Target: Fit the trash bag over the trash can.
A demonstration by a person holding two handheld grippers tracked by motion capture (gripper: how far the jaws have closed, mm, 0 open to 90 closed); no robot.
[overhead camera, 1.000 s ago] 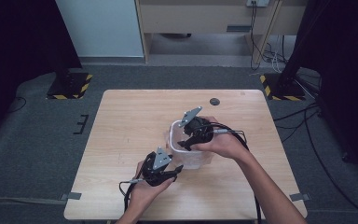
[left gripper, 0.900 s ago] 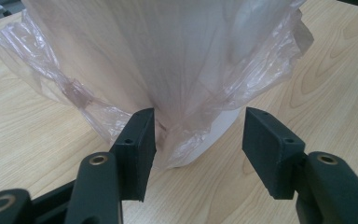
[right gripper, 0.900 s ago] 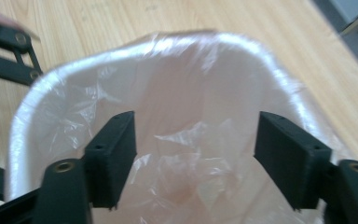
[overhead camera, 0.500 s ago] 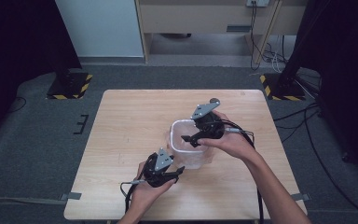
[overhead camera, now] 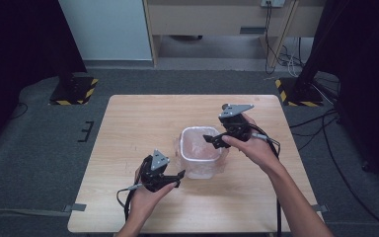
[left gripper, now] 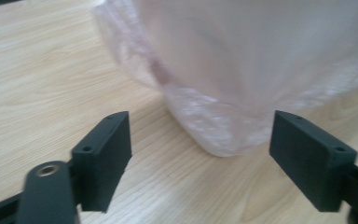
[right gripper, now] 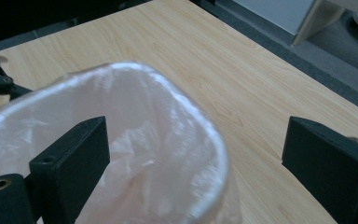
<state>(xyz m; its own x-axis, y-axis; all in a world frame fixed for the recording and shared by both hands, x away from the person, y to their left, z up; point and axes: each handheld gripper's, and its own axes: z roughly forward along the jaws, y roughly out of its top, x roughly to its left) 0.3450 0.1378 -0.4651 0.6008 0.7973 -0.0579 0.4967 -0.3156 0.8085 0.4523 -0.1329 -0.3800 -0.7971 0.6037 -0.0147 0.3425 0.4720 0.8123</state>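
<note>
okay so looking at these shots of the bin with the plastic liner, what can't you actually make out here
- Bottom of the lined bin: in the high view the crumpled liner hides whether anything lies inside.
- Bin wall in the left gripper view: blurred, top cut off by the frame edge.
- Near side of the bin rim in the right gripper view: cut off at the bottom edge, partly behind one jaw.

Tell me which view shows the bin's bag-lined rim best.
The right gripper view: the plastic-lined bin has its rounded rim and the crumpled liner inside close up, seen between the open right gripper. The high view shows the whole bin small, from above. The left gripper view shows its blurred lower wall on the table, no rim.
</note>
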